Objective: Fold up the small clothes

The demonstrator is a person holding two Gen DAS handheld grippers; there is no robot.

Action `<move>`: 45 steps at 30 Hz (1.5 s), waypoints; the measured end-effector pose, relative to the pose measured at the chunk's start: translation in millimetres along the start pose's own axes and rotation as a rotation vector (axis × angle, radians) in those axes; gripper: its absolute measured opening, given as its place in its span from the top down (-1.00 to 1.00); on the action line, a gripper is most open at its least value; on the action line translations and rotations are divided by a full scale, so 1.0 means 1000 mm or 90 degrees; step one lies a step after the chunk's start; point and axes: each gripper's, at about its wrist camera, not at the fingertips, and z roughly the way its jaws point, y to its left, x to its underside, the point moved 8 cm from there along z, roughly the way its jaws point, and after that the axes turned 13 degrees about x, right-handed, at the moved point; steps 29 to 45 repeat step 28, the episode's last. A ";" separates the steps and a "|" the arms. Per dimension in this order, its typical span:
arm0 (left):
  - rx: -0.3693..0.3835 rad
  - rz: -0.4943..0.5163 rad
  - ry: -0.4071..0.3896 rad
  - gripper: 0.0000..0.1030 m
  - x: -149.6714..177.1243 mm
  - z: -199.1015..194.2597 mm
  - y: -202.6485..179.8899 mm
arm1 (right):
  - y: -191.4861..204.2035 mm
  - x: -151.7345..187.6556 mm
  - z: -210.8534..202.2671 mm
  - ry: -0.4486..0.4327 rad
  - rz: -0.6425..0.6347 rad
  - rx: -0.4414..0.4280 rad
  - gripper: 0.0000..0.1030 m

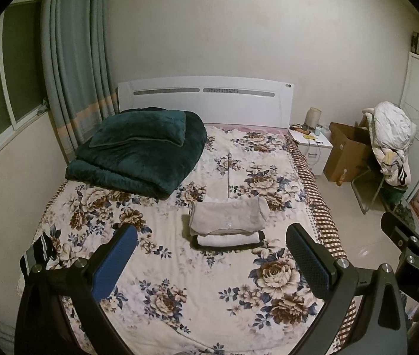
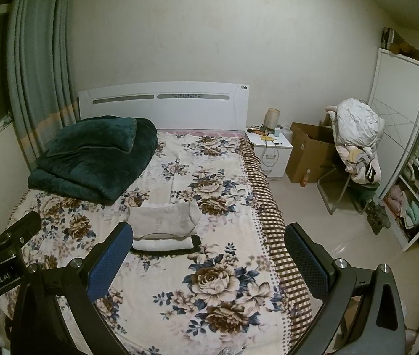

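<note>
A stack of folded small clothes (image 1: 227,226) lies in the middle of the floral bed (image 1: 197,304); a grey piece is on top, a white one under it and a dark one at the bottom. It also shows in the right wrist view (image 2: 163,227). My left gripper (image 1: 212,266) is open and empty, held above the bed in front of the stack. My right gripper (image 2: 206,266) is open and empty, to the right of the stack over the bed's right side. A dark striped garment (image 1: 43,248) lies at the bed's left edge.
A folded dark green blanket (image 1: 138,151) lies at the bed's head on the left. A white nightstand (image 1: 310,145), a cardboard box (image 1: 345,153) and a chair piled with clothes (image 1: 390,145) stand right of the bed. An open wardrobe (image 2: 416,177) is at the far right.
</note>
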 end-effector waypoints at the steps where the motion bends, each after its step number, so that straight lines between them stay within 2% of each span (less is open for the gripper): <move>1: -0.001 0.001 0.000 -1.00 0.000 0.000 0.000 | 0.000 0.000 0.000 -0.001 0.001 0.002 -1.00; 45: 0.002 0.003 -0.011 -1.00 -0.010 -0.007 -0.012 | -0.002 0.002 -0.001 -0.001 0.003 0.002 -1.00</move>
